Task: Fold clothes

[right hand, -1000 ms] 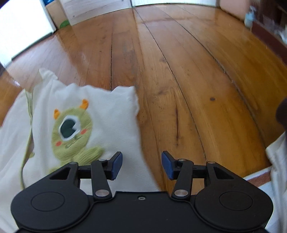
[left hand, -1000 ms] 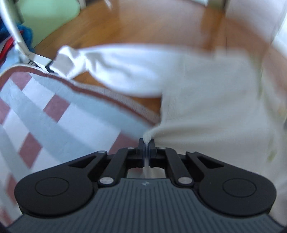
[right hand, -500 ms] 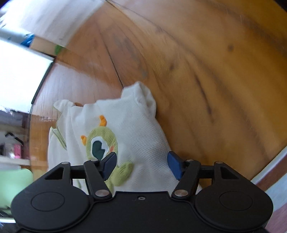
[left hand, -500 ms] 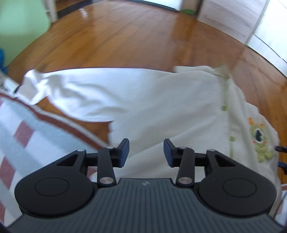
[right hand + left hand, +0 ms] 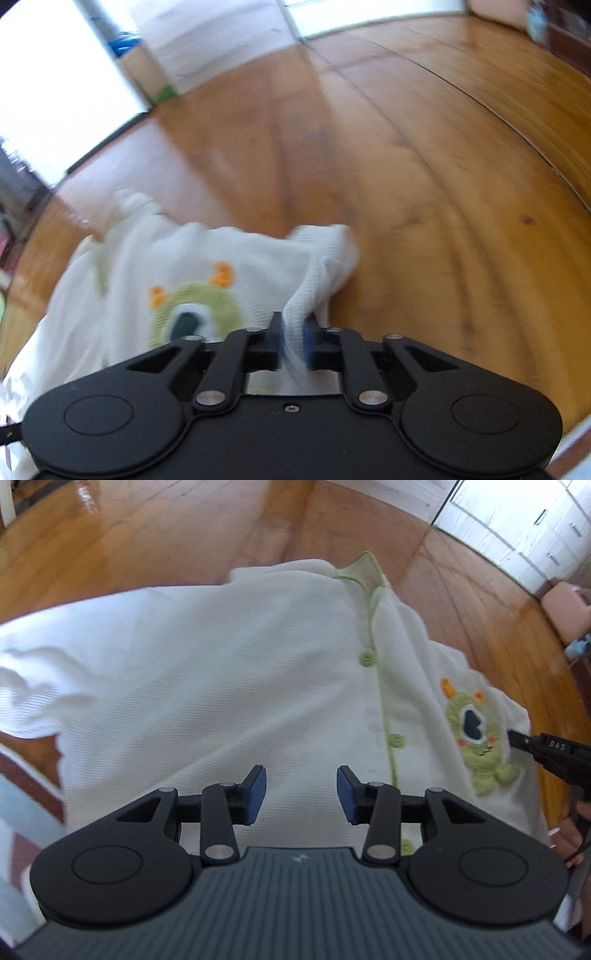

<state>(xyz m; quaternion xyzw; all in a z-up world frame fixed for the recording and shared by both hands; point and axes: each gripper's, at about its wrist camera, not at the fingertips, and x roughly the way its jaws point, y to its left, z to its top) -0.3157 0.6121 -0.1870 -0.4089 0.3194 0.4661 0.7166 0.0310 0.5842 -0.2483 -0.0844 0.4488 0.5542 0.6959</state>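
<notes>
Left gripper (image 5: pixel 301 794), fingers released and spread with blue pads showing, poised above the front panel of the cream baby shirt (image 5: pixel 229 686), nothing between them. Right gripper (image 5: pixel 293 338), fingers clenched on a bunched fold at the shirt's right edge, white knit pinched between the pads; the tip of this gripper also enters the left wrist view beside the monster patch (image 5: pixel 476 734). The shirt lies spread face up on the wooden floor (image 5: pixel 424 184), its lower part overlapping a checked red and pale blue cloth (image 5: pixel 22 794) at the near left. A green-trimmed placket with green buttons (image 5: pixel 366 660) runs up to the collar (image 5: pixel 364 566); beyond, white cabinets (image 5: pixel 524 528) at the far right; right wrist view blurred
</notes>
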